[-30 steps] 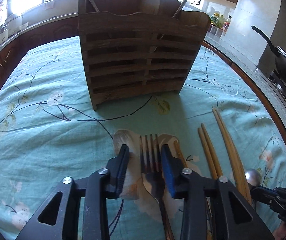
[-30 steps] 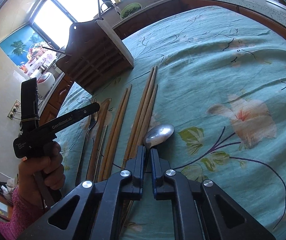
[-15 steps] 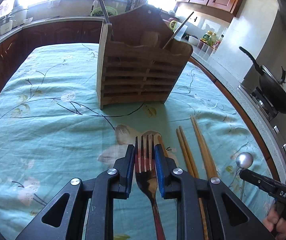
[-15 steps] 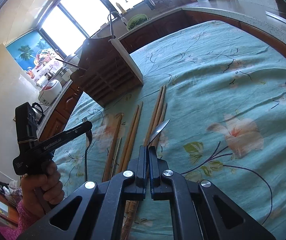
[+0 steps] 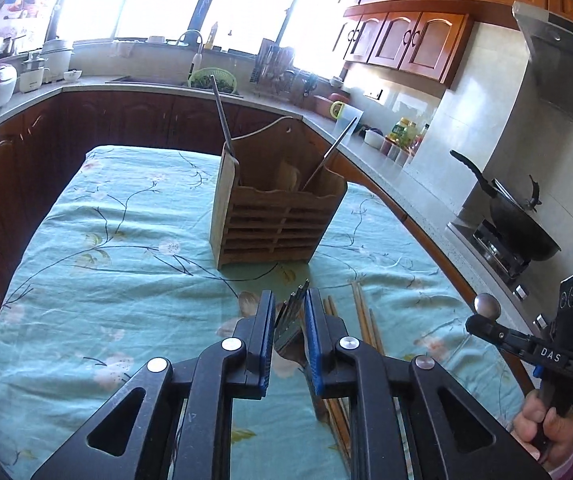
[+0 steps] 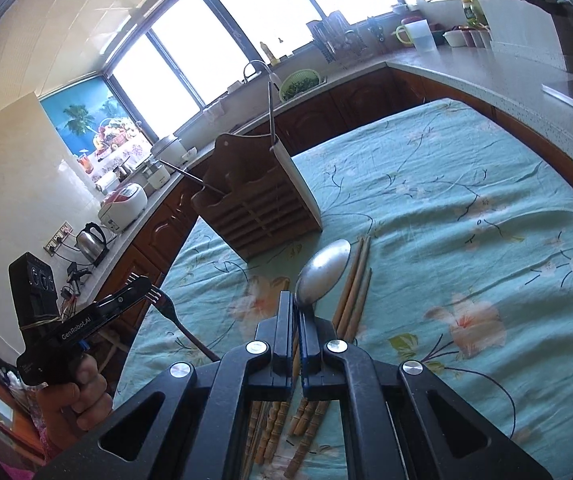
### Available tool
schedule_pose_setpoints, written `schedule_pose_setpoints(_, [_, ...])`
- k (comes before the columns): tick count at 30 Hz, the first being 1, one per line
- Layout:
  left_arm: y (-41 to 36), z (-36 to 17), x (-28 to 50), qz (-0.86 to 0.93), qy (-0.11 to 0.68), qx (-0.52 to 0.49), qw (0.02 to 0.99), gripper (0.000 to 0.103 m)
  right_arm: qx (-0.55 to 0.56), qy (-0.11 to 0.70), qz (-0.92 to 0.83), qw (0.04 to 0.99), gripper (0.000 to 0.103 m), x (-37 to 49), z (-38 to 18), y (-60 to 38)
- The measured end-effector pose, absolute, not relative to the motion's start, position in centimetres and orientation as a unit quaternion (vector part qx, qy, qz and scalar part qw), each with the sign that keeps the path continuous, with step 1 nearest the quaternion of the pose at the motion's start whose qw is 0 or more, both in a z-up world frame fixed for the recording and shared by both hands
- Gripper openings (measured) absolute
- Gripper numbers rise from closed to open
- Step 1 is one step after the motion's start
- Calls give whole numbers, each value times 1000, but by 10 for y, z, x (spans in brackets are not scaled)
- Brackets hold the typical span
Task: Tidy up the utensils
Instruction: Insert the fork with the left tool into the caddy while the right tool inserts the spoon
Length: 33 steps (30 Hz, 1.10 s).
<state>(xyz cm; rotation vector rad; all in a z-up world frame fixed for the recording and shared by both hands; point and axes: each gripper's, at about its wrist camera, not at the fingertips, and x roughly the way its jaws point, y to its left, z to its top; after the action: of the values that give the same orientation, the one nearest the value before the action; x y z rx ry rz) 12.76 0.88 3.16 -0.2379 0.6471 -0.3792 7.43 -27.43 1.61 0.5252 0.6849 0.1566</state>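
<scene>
left gripper: jaws closed on a fork, clamped at the neck, tines pointing forward and up, fork lifted clear of the cloth. seen from the right wrist view, the same fork hangs from the gripper tip with its handle slanting down.

right gripper: jaws nearly together, pinching the neck of a metal spoon; bowl sticks out ahead of the fingertips, raised above the table. from the left wrist view the spoon bowl shows as a round knob at the tip of that gripper.

below both tools, wooden chopsticks lie side by side on the teal floral tablecloth, tips towards the holder.

wooden utensil holder stands upright mid-table, beyond the chopsticks, slatted front facing the left gripper. two thin metal handles lean out of it.

further out: wok on the stove at right, sink under the window.
</scene>
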Motion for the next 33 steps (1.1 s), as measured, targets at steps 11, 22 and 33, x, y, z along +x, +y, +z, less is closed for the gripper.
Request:
schedule_pose_setpoints(11, [26, 50, 115, -179, 298, -125, 929, 0, 238, 297, 77, 921, 2, 83, 41, -274])
schedule_pose_setpoints(22, [34, 68, 121, -168, 275, -118, 939, 0, 227, 285, 74, 928, 2, 104, 51, -279])
schedule_pose_setpoints(33, [39, 109, 159, -142, 227, -94, 959, 0, 177, 228, 71, 955, 2, 156, 101, -276])
